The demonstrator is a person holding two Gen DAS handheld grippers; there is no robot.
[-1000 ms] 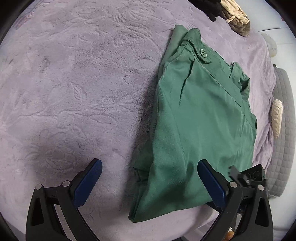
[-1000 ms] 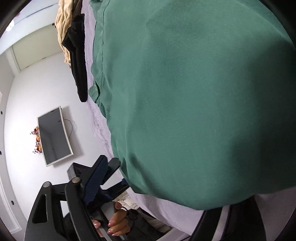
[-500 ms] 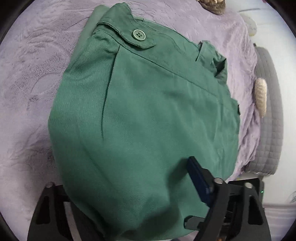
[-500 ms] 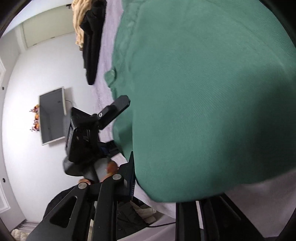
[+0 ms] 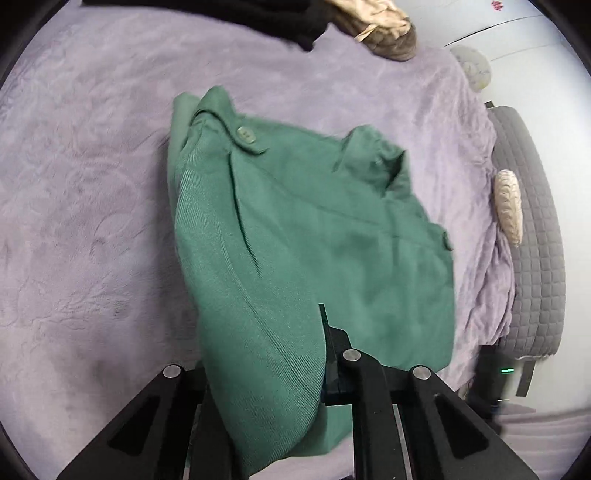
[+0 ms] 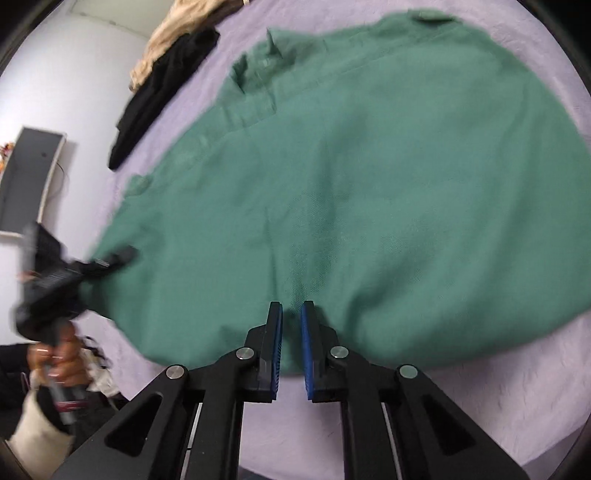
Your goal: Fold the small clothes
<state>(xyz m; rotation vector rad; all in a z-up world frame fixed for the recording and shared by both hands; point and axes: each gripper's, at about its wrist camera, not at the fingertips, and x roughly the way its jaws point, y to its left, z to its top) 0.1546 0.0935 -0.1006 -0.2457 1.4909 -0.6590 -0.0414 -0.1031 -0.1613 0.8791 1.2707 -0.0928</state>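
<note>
The green garment [image 5: 314, 240] lies on a purple blanket [image 5: 92, 221] spread over the bed, its buttoned tab [image 5: 245, 136] toward 11 o'clock in the left wrist view and its near end raised off the blanket. That near end is bunched between the fingers of the left gripper [image 5: 280, 373], whose jaws have just been closing and now pinch a thick fold of the cloth; the left finger is hidden behind the fabric.

In the right wrist view the garment [image 6: 369, 184] fills most of the picture, and the right gripper [image 6: 291, 332] sits at its near edge at 6 o'clock. Its jaws have just been closing and stand narrow, with a slim gap between the blue pads [image 6: 306, 343]; I cannot tell whether cloth is caught in it.

At 9 o'clock in that view the left gripper [image 6: 110, 258], blurred, grips the garment's corner, with the person's hand [image 6: 59, 362] below it.

Past the garment, a black garment [image 5: 258, 14] and a beige one [image 5: 380, 26] lie at 12 o'clock. A grey quilted cushion [image 5: 535, 240] is at 3 o'clock.
</note>
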